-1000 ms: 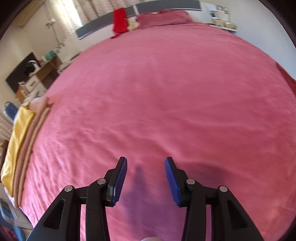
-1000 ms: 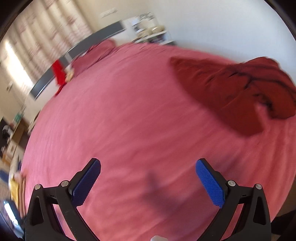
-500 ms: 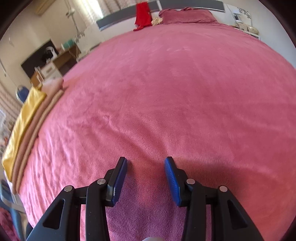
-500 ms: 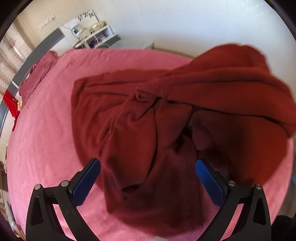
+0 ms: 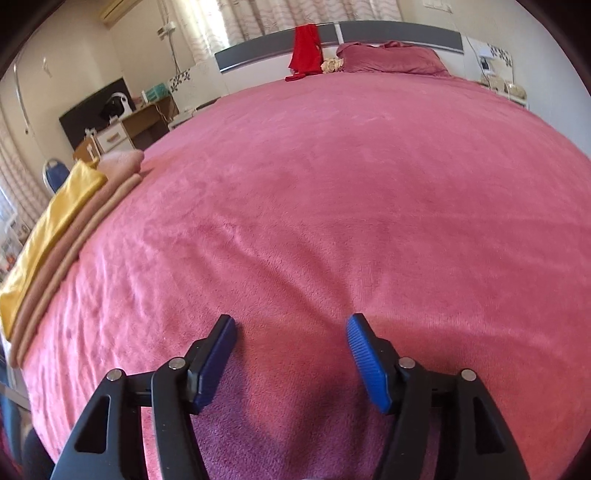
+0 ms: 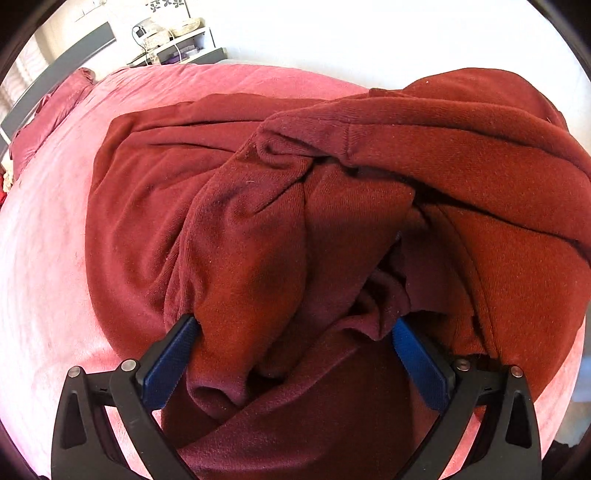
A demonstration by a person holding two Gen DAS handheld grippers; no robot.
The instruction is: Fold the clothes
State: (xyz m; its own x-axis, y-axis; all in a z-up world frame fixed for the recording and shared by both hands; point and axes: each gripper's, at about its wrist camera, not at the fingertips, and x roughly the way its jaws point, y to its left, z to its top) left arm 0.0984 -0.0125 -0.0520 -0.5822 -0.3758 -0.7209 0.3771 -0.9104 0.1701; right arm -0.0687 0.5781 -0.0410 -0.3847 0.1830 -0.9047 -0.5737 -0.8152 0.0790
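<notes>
1. The right gripper (image 6: 295, 328) has its jaws spread wide, and a bunched fold of the dark red sweater (image 6: 258, 206) sits in the gap between them.
2. The left blue pad (image 6: 173, 354) of that gripper presses against the side of the fold; the tip of the right pad is hidden under hanging cloth, so I cannot tell whether it touches too.
3. The jaws have not closed on the cloth: the fold lies loose between them, with a rolled edge drooping low in the gap.
4. The sweater lies crumpled in a heap on the pink blanket (image 6: 48, 258), near the side of the bed by the white wall (image 6: 369, 33). One part spreads flat toward the pillow end, another is piled higher on the right.
5. The left gripper (image 5: 291, 328) is partly open, a narrower gap than the right one, and it holds nothing.
6. Its blue fingertips (image 5: 360, 343) are low over bare blanket (image 5: 332, 184); whether they rest on it I cannot tell.
7. In the left wrist view, a stack of folded clothes (image 5: 62, 229) lies along the left edge of the bed, a yellow piece on top of pale pink ones, well apart from the left gripper.
8. At the far end, a bright red garment (image 5: 306, 48) hangs over the grey headboard (image 5: 399, 33), beside a pillow (image 5: 391, 59) in the same pink as the blanket.
</notes>
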